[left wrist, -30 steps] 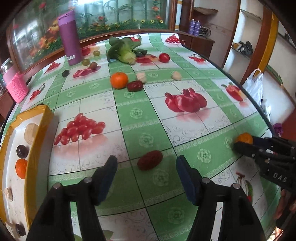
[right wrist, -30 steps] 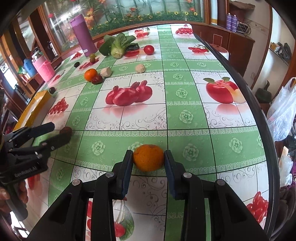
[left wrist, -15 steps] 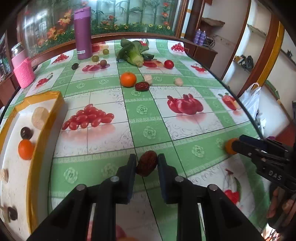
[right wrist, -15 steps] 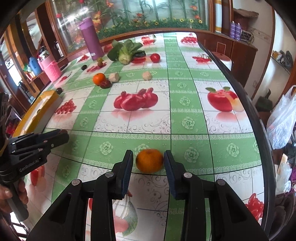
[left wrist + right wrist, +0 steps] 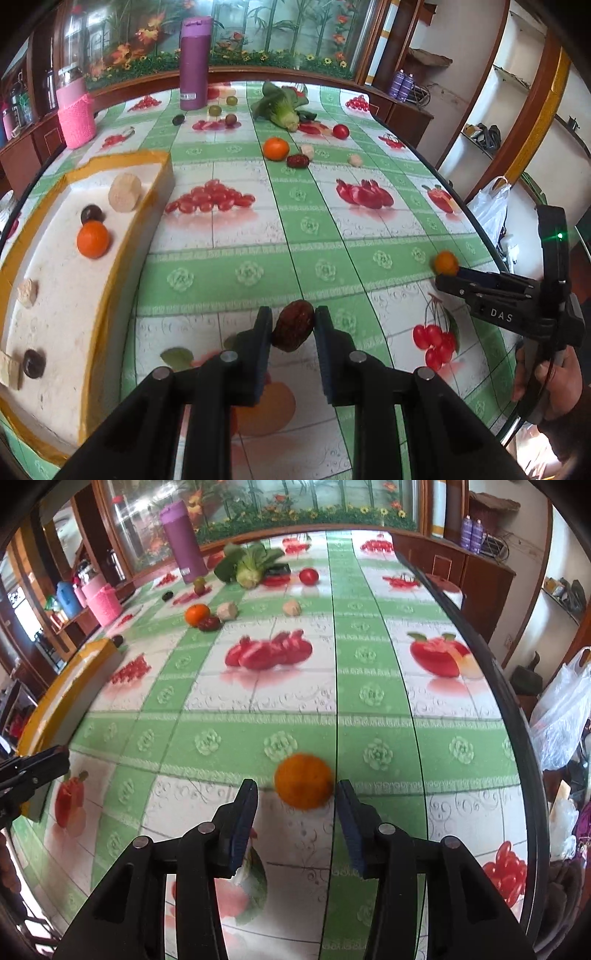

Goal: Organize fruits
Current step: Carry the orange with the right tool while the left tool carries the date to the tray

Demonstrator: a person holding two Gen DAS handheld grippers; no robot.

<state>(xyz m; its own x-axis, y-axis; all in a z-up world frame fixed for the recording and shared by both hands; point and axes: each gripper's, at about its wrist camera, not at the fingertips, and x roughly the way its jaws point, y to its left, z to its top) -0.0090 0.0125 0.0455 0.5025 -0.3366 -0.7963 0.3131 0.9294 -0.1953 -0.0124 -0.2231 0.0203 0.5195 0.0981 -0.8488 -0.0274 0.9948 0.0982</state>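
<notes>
Fruits lie scattered over the patterned tablecloth [image 5: 325,229], and two of them sit at the grippers. The left gripper [image 5: 293,328] is clenched on a dark red date [image 5: 293,325], which is pinched between both pads right at the fingertips. To that gripper's left stands the white tray [image 5: 59,295] with its yellow rim, carrying an orange [image 5: 93,239], dark round fruits and pale chunks. The right gripper [image 5: 297,797] is releasing, its jaws opening around a small orange [image 5: 303,781]. That orange lies on the cloth between the fingertips, closer to the right finger, with a clear gap to the left one; whether it touches the right pad cannot be told. From the left wrist view it shows just ahead of the right gripper's tip. Well ahead of both grippers lie another orange [image 5: 276,148] with a second date [image 5: 297,161] touching it, a red tomato [image 5: 340,131], a leafy vegetable [image 5: 282,109] and a purple bottle [image 5: 194,62].
</notes>
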